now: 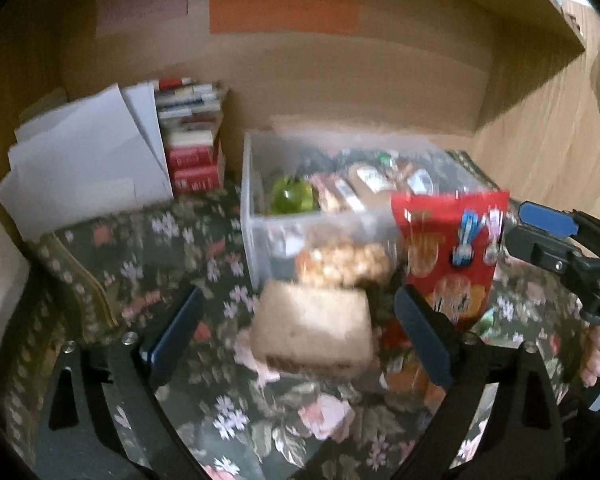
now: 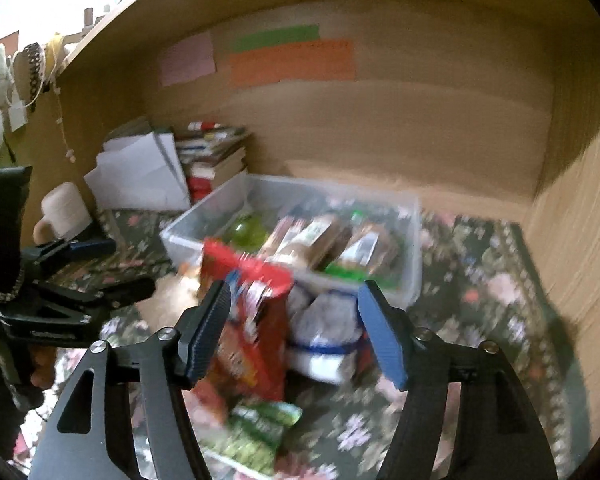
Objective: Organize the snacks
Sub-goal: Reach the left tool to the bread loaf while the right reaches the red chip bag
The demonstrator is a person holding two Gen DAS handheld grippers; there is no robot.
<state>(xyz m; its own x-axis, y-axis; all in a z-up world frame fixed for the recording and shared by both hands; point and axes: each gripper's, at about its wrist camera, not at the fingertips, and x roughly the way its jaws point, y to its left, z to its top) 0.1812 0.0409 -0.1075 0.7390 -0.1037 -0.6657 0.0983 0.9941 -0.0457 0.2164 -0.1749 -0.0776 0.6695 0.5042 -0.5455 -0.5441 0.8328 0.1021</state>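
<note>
A clear plastic bin (image 1: 249, 216) (image 2: 414, 248) on the floral cloth holds a green item (image 1: 291, 199) and several brown wrapped snacks (image 2: 312, 240). My left gripper (image 1: 300, 292) stands wide open around a tan snack pack (image 1: 314, 328) lying in front of the bin; its pads do not touch the pack. A bag of round puffs (image 1: 342, 266) leans on the bin's front. A red snack bag (image 1: 452, 256) (image 2: 252, 320) stands upright beside a white packet (image 2: 324, 332), both between the spread fingers of my open right gripper (image 2: 293, 286). A green packet (image 2: 256, 432) lies below.
Stacked books (image 1: 194, 148) and white paper sheets (image 1: 88, 160) fill the back left corner, with a cream mug (image 2: 64, 212) nearby. Wooden walls (image 1: 540, 152) close the back and right side. Coloured paper notes (image 1: 284, 12) hang on the back wall. Floral cloth (image 2: 480, 280) lies right of the bin.
</note>
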